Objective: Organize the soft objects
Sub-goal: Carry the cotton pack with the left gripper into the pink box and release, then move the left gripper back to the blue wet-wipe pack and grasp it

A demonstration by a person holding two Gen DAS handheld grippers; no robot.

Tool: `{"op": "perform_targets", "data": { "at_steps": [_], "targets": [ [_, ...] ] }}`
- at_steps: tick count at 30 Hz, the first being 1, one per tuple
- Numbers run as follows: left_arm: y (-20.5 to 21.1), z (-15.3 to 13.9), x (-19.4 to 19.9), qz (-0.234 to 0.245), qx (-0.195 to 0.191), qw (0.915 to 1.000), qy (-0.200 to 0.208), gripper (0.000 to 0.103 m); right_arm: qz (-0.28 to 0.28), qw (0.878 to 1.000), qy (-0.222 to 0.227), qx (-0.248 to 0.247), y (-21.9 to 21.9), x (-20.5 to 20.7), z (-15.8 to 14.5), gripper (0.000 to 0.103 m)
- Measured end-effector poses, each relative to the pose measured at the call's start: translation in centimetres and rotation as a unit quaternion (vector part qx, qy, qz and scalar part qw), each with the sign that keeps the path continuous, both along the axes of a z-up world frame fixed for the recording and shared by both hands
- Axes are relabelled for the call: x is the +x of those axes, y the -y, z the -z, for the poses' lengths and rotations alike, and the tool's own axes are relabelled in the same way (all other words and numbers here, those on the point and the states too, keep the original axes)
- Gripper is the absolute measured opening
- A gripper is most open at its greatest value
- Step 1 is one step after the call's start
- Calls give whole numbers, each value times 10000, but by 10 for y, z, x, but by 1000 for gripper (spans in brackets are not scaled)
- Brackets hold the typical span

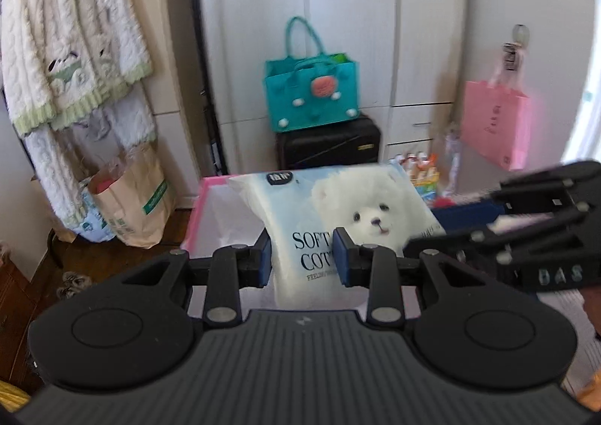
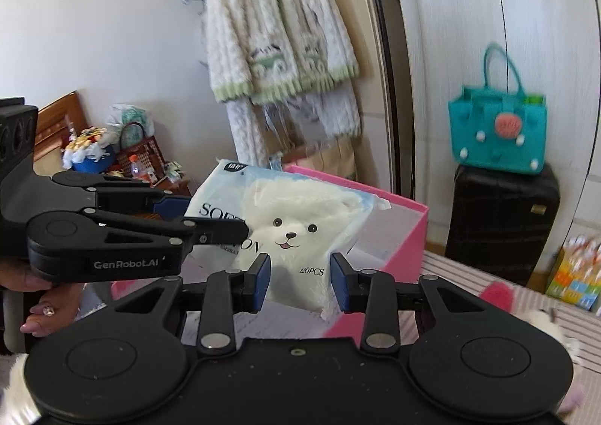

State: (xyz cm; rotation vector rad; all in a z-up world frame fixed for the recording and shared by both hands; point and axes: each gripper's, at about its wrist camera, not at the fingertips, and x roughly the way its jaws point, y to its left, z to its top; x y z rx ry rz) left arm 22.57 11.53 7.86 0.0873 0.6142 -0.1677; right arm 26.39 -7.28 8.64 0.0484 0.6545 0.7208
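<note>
Right now the pack point(image 1: 349, 214) of soft cotton tissues — the one with the white bear printed on it — hangs in the air over the open pink box point(image 2: 405, 233), held by both tools at once. The left gripper point(image 1: 302, 256) has its fingers point(image 1: 340, 256) pinching the pack's lower left part, across the lettering; seen from the right wrist it comes in from the side with its blue pads closed on that edge. The right gripper point(image 2: 300, 280) has its fingers point(image 2: 338, 278) set either side of the pack's bottom corner, close against the wrap, and they look to be gripping it, though the contact is hard to make out for certain.

As I judge it, this item is midway: lifted and brought to the box, but not yet lowered inside or let go. The box interior that shows is pale and I cannot tell whether anything already lies in it. More seems left to do — a pink fluffy thing point(image 2: 496, 295) and a white furry thing point(image 2: 552, 327) lie on the striped bed point(image 2: 462, 271) beside the box, still outside it, so they probably wait their turn.
</note>
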Motion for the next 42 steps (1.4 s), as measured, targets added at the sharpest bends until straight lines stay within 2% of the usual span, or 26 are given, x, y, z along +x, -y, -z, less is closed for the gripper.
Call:
{"op": "perform_targets", "data": {
  "at_steps": [4,10,16,20,23,26,31,36,39,42],
  "targets": [
    [-10,4,36,-51,107,9991,-413,32,56,9985,-537,-101,-20,38,9,41],
    [-9,17,72,60,240,9957,-891,31,334,9934,-961,-533,-41,65,22,41],
    [-6,27,85,29,582,9943,-893,34,388,9911,-1079,-671,-50,72,30,42],
    [2,37,95,35,932,9919,-863,39,577,9896,-890,-976,-58,78,37,43],
    [10,37,85,13,1333,9899,-482,51,752,9882,-645,-1168,-59,76,40,43],
    [12,28,72,88,1405,9898,-201,54,797,9899,-534,-1046,-50,70,33,43],
    [16,6,45,333,1296,9909,-172,55,602,9951,-586,-528,-25,48,9,43],
    [25,-22,14,688,929,9929,-285,58,406,9957,-833,77,7,16,-16,47],
    [30,-35,-6,918,702,9926,-381,61,422,9957,-816,148,24,-8,-26,48],
    [40,-41,-28,1082,784,9905,-336,61,466,9959,-764,115,42,-34,-30,52]
  ]
}}
